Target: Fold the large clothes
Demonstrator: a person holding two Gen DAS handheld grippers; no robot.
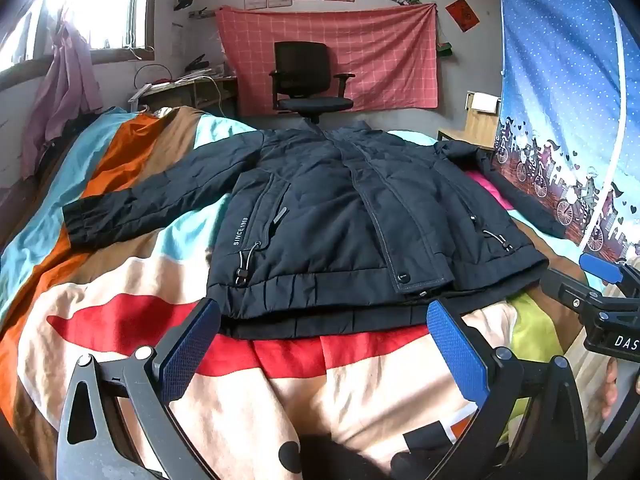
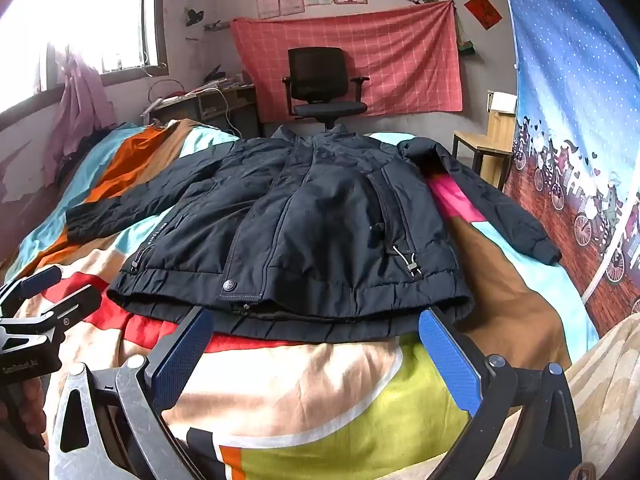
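A dark navy padded jacket (image 1: 328, 216) lies flat, front up, on the colourful bedspread (image 1: 120, 280), hem toward me, collar toward the far wall, both sleeves spread out to the sides. My left gripper (image 1: 324, 332) is open and empty, its blue pads just short of the hem. The jacket also shows in the right wrist view (image 2: 312, 232). My right gripper (image 2: 316, 336) is open and empty, its pads at the hem's near edge. Each gripper shows at the edge of the other's view: the right one (image 1: 600, 276), the left one (image 2: 36, 284).
A black office chair (image 1: 308, 76) stands beyond the bed before a pink checked cloth on the wall. A desk (image 1: 184, 88) is at the back left under the window. A blue patterned curtain (image 1: 568, 120) hangs at the right, with a wooden stool (image 1: 472, 128) behind it.
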